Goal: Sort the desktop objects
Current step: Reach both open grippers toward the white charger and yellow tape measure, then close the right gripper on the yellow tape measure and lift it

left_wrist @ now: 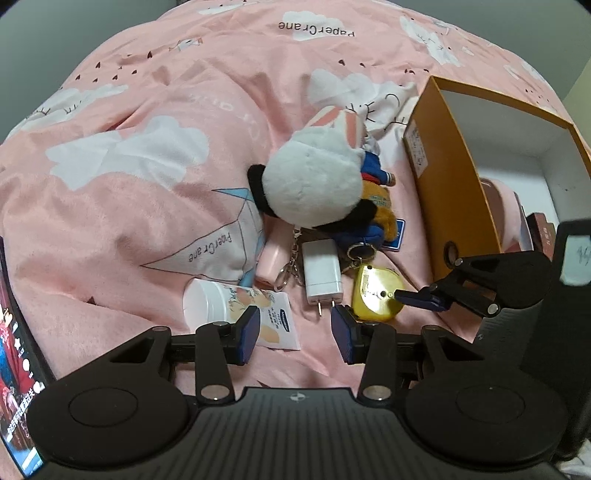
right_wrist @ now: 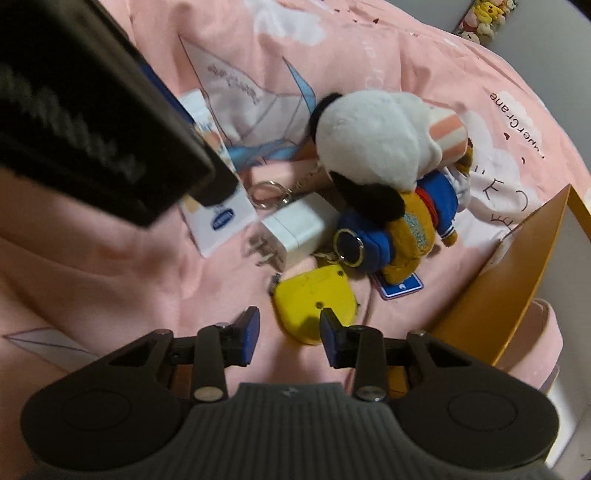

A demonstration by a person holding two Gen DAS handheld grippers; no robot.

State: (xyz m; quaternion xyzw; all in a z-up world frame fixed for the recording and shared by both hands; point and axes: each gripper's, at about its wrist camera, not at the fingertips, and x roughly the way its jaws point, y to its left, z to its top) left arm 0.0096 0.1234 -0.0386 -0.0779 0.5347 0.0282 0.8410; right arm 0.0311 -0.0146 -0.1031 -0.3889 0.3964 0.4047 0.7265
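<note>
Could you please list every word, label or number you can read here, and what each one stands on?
"PaperCrane": pink bedsheet, printed several times.
Tube: blue oval logo and small print, too blurred to read.
Orange box: sticker text too small.
Blue card: illegible.
Phone screen: characters unreadable.

A bedroom at home, with the bed as the working surface.

A soft, rumpled pink duvet [left_wrist: 147, 192] printed with white clouds, little hearts and "Paper Crane" lettering fills both views. Personal odds and ends lie on it: a plush panda keychain [left_wrist: 314, 177], a white phone charger [left_wrist: 323, 273], a tube of cream [left_wrist: 240, 310]. Beyond the duvet's far right corner, in the right wrist view, a shelf of small plush toys [right_wrist: 487, 16] stands against a plain wall.
</note>
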